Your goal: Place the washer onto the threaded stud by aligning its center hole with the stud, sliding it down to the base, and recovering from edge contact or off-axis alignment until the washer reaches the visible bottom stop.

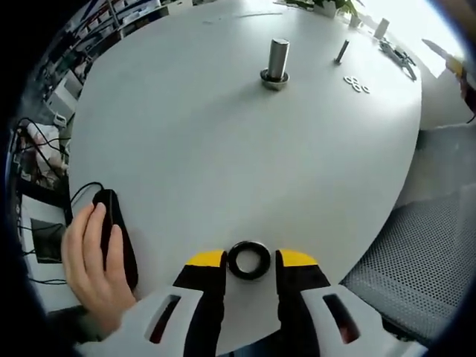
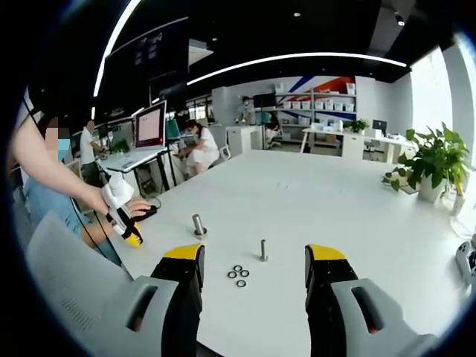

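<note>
Left tool (image 1: 250, 262) clamps a washer (image 1: 249, 260) at lower centre; right tool (image 2: 253, 268) stands apart, empty. Threaded stud (image 2: 263, 250) remains bare; placement not yet begun.

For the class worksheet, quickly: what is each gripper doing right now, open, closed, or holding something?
Left gripper: fingers either side of a black washer on the table; grip cannot be told.
Right gripper: open, holding nothing.
</note>
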Demonstrator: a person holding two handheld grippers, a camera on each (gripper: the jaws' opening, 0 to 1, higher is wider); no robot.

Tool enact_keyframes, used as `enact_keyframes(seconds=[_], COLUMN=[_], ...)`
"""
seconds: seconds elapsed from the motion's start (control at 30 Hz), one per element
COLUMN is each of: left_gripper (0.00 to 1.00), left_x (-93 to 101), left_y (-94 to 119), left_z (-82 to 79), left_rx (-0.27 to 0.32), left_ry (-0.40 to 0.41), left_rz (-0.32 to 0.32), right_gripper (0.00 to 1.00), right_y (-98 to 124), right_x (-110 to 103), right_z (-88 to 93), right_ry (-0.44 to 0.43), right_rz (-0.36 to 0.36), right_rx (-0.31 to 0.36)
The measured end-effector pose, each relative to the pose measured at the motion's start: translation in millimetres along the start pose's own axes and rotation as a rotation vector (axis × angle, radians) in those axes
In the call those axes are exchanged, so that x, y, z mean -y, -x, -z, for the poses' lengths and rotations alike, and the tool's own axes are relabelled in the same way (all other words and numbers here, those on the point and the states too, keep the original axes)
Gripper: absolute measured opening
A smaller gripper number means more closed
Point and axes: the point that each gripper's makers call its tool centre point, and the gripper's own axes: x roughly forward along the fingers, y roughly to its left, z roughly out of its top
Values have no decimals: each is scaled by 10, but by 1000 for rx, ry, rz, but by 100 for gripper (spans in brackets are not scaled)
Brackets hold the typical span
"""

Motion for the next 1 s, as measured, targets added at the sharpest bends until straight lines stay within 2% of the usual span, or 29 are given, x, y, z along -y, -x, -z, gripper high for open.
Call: enact_keyframes(seconds=[0.3, 0.37, 0.53, 0.7, 1.0], left_gripper=[26, 26, 25, 22, 22], left_x=[-20, 0, -2, 19, 40], left_y=[0, 1, 0, 2, -11], left_z=[40, 46, 34, 32, 22], left_rx=[-18, -29, -31, -28, -64], left_ry=[-44, -100, -94, -137, -177], left_rz=[-13, -21, -17, -7, -4], right_gripper=[57, 57, 57, 57, 57], right_y=[0, 4, 6, 18, 20], right_x=[7, 0, 7, 19, 7], right_z=[1, 2, 3, -1, -12], right_ry=[-6, -6, -3, -5, 0], right_rz=[1, 0, 2, 8, 6], right_rx=[0, -1, 0, 2, 5])
